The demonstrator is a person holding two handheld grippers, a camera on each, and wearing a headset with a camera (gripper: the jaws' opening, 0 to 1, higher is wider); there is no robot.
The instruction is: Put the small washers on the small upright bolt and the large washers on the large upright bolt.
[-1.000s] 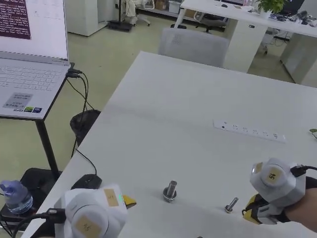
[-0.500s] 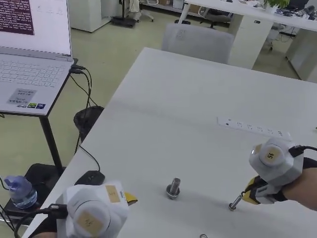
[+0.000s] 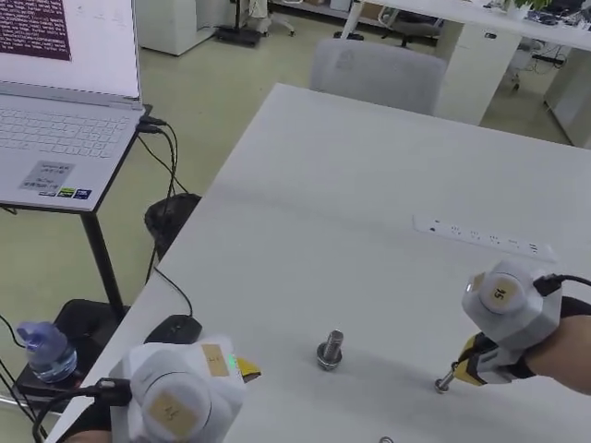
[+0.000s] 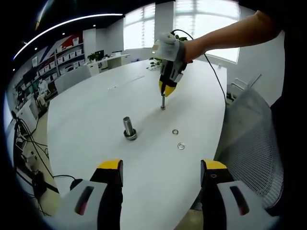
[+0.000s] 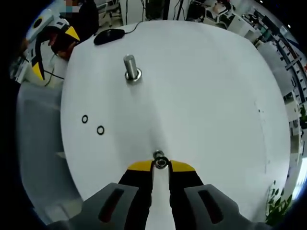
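Currently, my right hand-held gripper (image 5: pixel 161 168) pinching the small bolt (image 4: pixel 163 101) upright on the desk (image 3: pixel 351 212), left hand-held gripper (image 4: pixel 162 167) spread and empty, large bolt (image 4: pixel 128 128) upright between them, two washers (image 4: pixel 175 131) lying flat nearby.

The right gripper (image 3: pixel 460 373) has closed in on the small bolt (image 3: pixel 443 383). A second ago it stood just beside the bolt, clear of it. Now its jaws are pinched around the bolt's top.
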